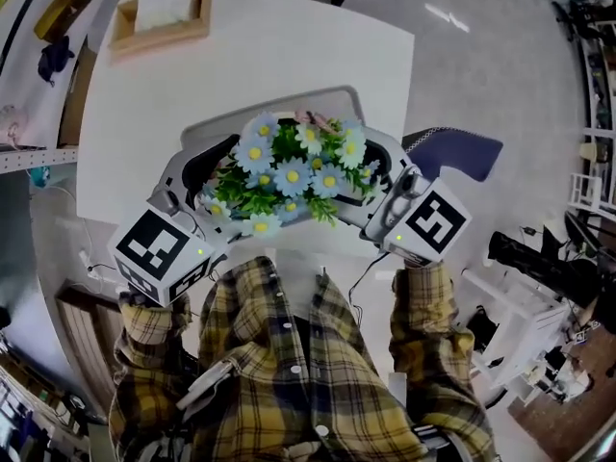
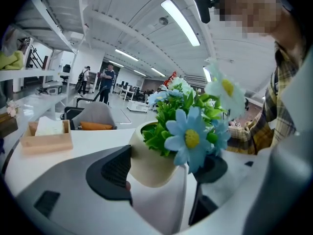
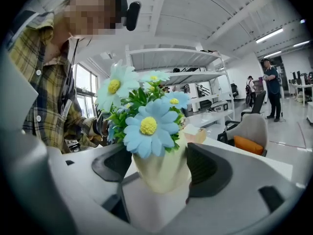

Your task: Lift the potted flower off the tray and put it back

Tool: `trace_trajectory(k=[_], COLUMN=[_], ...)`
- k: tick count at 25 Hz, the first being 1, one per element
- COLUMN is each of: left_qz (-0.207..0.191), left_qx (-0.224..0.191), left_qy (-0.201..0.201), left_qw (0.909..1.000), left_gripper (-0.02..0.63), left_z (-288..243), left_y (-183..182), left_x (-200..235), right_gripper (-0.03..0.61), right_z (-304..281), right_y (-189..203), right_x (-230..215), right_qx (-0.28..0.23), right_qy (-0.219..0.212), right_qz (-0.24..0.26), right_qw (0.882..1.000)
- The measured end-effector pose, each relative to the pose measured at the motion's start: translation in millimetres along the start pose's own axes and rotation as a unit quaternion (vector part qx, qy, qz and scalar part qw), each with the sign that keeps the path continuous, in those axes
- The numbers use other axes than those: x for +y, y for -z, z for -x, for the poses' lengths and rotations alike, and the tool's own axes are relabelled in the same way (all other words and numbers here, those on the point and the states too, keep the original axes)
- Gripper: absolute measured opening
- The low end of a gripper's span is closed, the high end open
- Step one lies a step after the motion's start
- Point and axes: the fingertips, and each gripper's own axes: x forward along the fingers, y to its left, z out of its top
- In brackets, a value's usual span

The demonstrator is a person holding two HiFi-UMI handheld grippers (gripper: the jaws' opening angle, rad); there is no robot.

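A person in a plaid shirt stands at the near edge of a white table (image 1: 250, 56) with 2 hand-held grippers, 1 in each hand. Both reach in from opposite sides onto the potted flower (image 1: 289, 176), a cream pot of blue and white daisies. It sits between the 2 grippers, over the near part of a grey tray (image 1: 332, 99).

The left gripper (image 2: 168, 163) has its jaws closed in around the pot. 1 dark pad presses the pot wall, and the other pad is partly hidden behind a blue daisy. The right gripper (image 3: 159, 165) also pinches the pot, with a pad against each side of the cream wall.

From where I stand the pot looks raised a little off the tray, though its base cannot be seen from above. To do this step well, both grips should hold the pot's firm wall, not the leaves. The pot should stay upright and go straight down onto the flat of the tray, inside its raised rim.

There is little room toward the person, since the tray lies close to the table's near edge. The far half of the table is open. A wooden box (image 1: 162, 15) stands well apart at the far left corner, and a dark chair (image 1: 462, 152) sits just off the right edge.
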Motion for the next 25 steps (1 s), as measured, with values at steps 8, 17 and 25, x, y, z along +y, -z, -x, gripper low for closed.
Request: trace_trajectory(k=[8, 17, 25], left_qz=[0.007, 0.005, -0.004], left_qx=[-0.017, -0.006, 0.009], left_qy=[-0.006, -0.018, -0.024], left_qw=[0.9998, 0.9998, 0.9997], left_gripper=[0.368, 0.368, 0.368], left_z=[-4.2, 0.3, 4.0], left_y=[11.2, 8.9, 1.3], left_x=[-1.2, -3.0, -2.7], right_gripper=[0.350, 0.350, 0.350], right_z=[0.7, -1.0, -2.1], right_y=[14.2, 11.7, 3.6], right_x=[0.2, 3.5, 4.1], right_qx=[-0.009, 0.001, 0.020], right_qy=[-0.003, -0.006, -0.003], right_qz=[-0.017, -0.022, -0.019], right_qw=[1.000, 1.000, 1.000])
